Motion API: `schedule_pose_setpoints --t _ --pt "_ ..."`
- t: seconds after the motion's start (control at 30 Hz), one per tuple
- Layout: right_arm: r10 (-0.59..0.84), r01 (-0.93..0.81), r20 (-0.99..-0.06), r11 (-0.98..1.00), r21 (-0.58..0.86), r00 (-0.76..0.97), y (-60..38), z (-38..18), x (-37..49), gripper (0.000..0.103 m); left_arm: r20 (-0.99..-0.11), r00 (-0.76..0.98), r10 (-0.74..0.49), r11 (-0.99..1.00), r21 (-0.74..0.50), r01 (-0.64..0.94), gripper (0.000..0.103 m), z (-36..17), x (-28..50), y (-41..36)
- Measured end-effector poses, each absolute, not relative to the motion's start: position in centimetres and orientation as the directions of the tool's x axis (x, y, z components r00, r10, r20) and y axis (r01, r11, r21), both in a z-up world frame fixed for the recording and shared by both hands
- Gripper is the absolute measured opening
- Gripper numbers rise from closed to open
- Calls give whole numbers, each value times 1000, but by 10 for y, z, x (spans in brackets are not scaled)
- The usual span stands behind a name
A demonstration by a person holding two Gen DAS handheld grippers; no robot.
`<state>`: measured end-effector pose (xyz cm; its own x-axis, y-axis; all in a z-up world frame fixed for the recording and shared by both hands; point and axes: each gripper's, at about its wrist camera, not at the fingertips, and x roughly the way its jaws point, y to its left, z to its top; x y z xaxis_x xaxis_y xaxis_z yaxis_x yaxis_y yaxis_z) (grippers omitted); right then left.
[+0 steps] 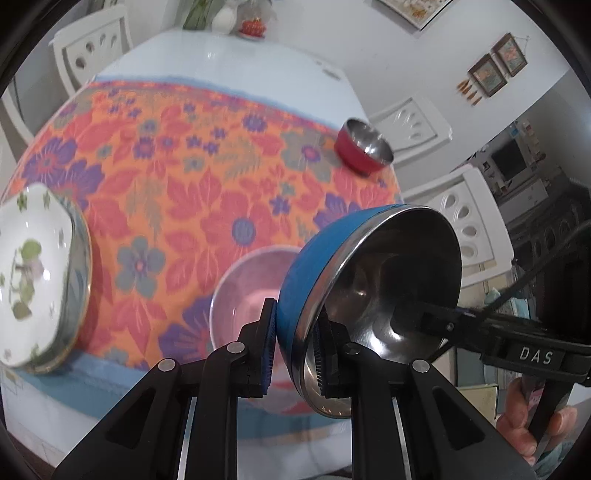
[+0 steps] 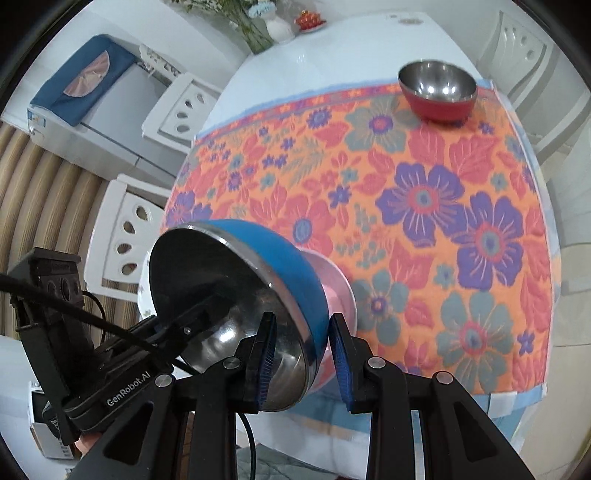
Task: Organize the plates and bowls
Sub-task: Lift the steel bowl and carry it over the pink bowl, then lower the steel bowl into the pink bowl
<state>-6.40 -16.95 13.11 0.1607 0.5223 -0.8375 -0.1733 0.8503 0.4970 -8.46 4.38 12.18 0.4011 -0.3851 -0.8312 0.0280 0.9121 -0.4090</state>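
Note:
A blue bowl with a steel inside [image 1: 317, 266] is tilted on its side above a pink bowl [image 1: 243, 291] near the table's front edge. My left gripper [image 1: 293, 350] is shut on the blue bowl's rim. My right gripper [image 2: 303, 356] straddles the same rim [image 2: 295, 295], its jaws wider than the rim and one pad [image 2: 341, 354] apart from it. The pink bowl [image 2: 338, 284] shows behind the blue one. A red bowl with a steel inside [image 1: 364, 151] [image 2: 437, 92] stands upright at the far right. White floral plates [image 1: 33, 273] are stacked at the left.
A flowered orange cloth [image 1: 192, 177] [image 2: 424, 206] covers the white table. White chairs [image 1: 469, 218] [image 2: 125, 236] stand around it. A vase and a small red ornament [image 2: 308, 18] sit at the far end. A washing machine [image 2: 92, 103] is at the left.

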Motion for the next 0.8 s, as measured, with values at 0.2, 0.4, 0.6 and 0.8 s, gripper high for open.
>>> schedule_pose_setpoints --t 0.2,0.4,0.6,0.8 --pt "511 -149 -854 856 496 94 -169 106 -68 30 -861 355 -363 923 -384 13 15 102 -93 38" --pt "506 -131 -861 858 496 54 -167 89 -67 30 -879 336 -339 934 -357 9 15 92 -92 35" --pt "499 -127 -866 862 491 42 -164 83 -64 30 -889 324 -324 941 -339 10 15 89 -87 34" --pt "497 -121 -868 863 491 23 -162 78 -64 30 -899 311 -307 948 -317 19 15 87 -84 33"
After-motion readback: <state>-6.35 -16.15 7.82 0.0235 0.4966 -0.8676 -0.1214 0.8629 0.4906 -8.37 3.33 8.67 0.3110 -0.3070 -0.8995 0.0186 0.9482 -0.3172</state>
